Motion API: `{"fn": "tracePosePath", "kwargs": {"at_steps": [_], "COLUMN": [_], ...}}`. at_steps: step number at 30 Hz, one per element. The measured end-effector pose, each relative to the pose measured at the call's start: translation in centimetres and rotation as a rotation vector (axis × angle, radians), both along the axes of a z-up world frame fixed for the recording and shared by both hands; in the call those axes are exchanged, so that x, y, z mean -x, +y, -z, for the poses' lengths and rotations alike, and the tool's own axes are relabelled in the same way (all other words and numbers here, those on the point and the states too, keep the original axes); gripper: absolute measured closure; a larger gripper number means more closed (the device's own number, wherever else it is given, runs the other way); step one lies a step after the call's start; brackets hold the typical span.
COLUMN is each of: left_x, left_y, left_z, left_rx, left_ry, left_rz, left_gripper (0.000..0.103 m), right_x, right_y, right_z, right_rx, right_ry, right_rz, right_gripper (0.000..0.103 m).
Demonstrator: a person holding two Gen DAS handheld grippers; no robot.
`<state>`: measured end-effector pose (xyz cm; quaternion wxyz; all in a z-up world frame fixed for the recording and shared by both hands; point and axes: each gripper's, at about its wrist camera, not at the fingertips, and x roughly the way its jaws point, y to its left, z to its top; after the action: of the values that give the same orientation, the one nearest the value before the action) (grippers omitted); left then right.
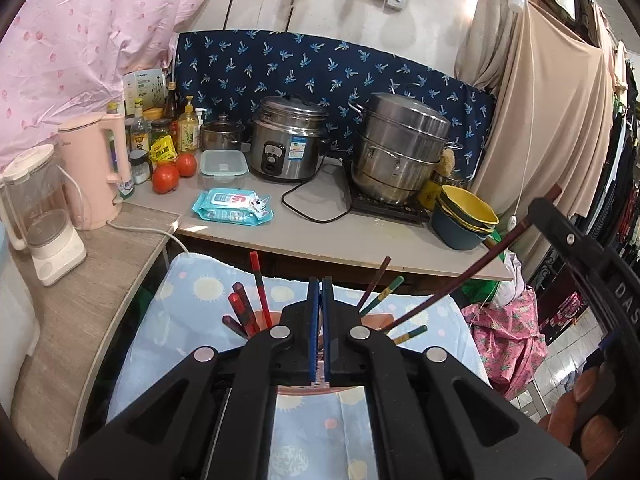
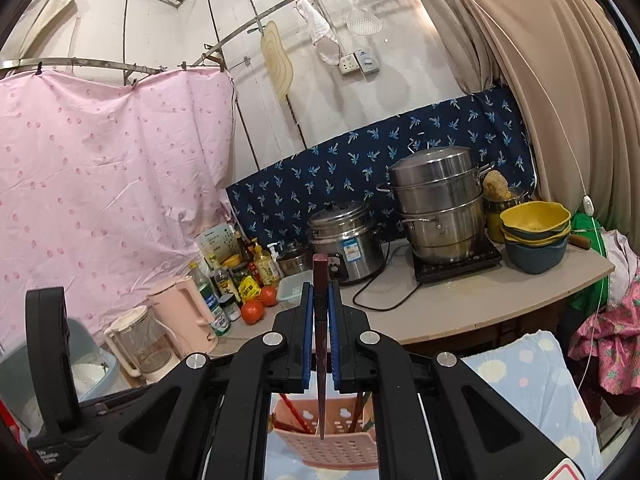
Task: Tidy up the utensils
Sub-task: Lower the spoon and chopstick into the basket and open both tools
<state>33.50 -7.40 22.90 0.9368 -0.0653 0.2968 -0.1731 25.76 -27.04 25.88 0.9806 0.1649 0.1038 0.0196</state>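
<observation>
Holding one dark red chopstick (image 2: 320,320) upright between the blue pads of my right gripper (image 2: 320,320), jaws clamped on its shaft so that the tip hangs straight down.

- Pink perforated holder (image 2: 332,446): directly beneath my right jaws, on the sun-print cloth (image 2: 532,384); placed there to receive the stick.
- Red chopsticks (image 1: 246,312) and green-banded chopsticks (image 1: 384,292): already standing in the holder, either side of my left jaws, leaning outward.
- Left gripper (image 1: 321,328): jaws closed, nothing between them, hovering over the holder.
- Bench (image 1: 344,236): beyond both jaws, carrying cookware; not involved.
</observation>
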Motion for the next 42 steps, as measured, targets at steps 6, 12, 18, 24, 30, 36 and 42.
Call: {"fn": "tracePosePath", "kwargs": {"at_steps": [6, 12, 18, 24, 30, 36, 42], "left_x": [-2.4, -4.0, -4.9, -5.4, -5.2, -4.3, -2.7], "left_y": [-0.5, -0.7, -0.7, -0.5, -0.4, -0.5, -0.8], "left_z": [2.1, 4.2, 5.5, 6.3, 6.2, 5.8, 5.3], "left_rx": [-0.014, -0.029, -0.033, -0.028, -0.037, -0.051, -0.077], "left_ry": [0.042, 0.077, 0.100, 0.115, 0.104, 0.089, 0.066], "left_rz": [-0.009, -0.021, -0.027, -0.033, -0.063, -0.070, -0.078], "left_gripper": [0.102, 0.102, 0.102, 0.102, 0.081, 0.079, 0.080], "right_x": [-3.6, -5.9, -7.3, -7.9, -7.9, -7.0, -5.7], "right_y": [-0.2, -0.1, 0.6, 0.9, 1.2, 1.5, 1.6], "right_z": [1.6, 5.3, 7.7, 9.0, 9.4, 9.1, 9.0], "right_rx": [0.022, 0.008, 0.022, 0.022, 0.028, 0.041, 0.038], "right_ry": [0.042, 0.131, 0.187, 0.220, 0.227, 0.220, 0.225], "right_rz": [0.013, -0.005, -0.022, -0.032, -0.027, -0.035, -0.047], "right_gripper": [0.096, 0.096, 0.096, 0.096, 0.086, 0.085, 0.084]}}
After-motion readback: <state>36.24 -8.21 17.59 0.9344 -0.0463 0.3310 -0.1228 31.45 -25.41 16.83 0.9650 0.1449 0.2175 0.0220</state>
